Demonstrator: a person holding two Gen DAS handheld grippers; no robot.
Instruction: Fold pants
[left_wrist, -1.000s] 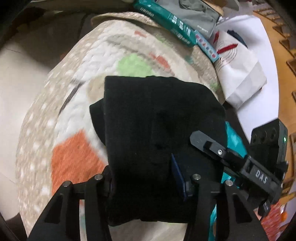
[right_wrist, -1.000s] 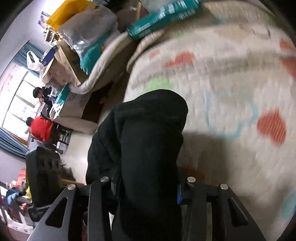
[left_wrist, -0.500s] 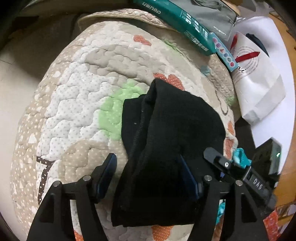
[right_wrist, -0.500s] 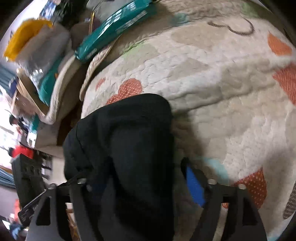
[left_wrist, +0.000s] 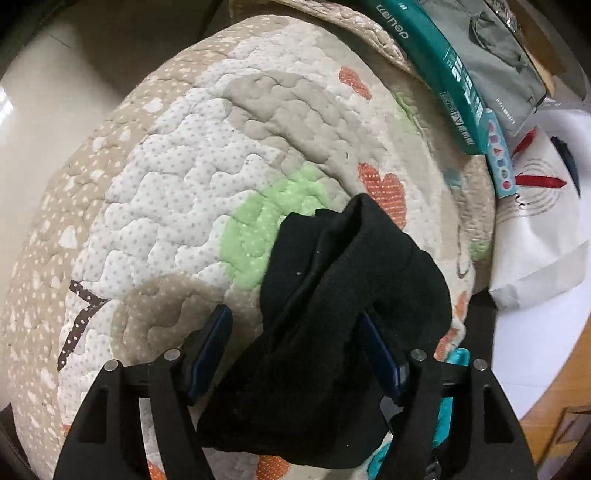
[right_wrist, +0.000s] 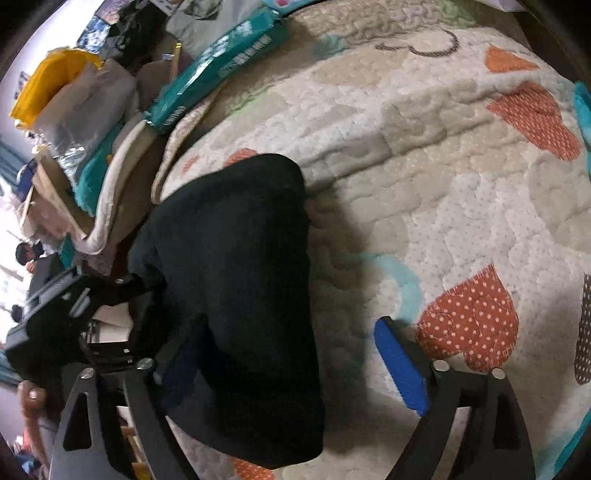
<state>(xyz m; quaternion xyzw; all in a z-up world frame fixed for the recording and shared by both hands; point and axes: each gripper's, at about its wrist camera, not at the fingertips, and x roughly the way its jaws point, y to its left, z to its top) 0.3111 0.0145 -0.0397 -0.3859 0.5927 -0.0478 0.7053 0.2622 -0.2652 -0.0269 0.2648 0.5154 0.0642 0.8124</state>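
The black pants (left_wrist: 332, 321) lie as a compact folded bundle on the quilted mat (left_wrist: 192, 206), near the mat's edge and well short of the teal box (left_wrist: 447, 62) at its far side. The left gripper (left_wrist: 295, 343) stands over the near end of the bundle with its jaws apart; they have just been opening, and the cloth sits between them, clear of the left pad (left_wrist: 210, 343) and close against the right one. The right gripper (right_wrist: 295, 365) has also just been opening and now stands very wide: its right pad (right_wrist: 400, 365) is well clear of the cloth over bare mat, while its other finger is hidden under the fabric. The step in hand appears to be the release after the final fold. To do it well, draw each gripper straight back along its own fingers, keeping the jaws wide so no pad drags a layer loose. Check that the upper fold, which stands slightly raised in the left wrist view, settles flat; if it springs up, press it lightly before withdrawing.
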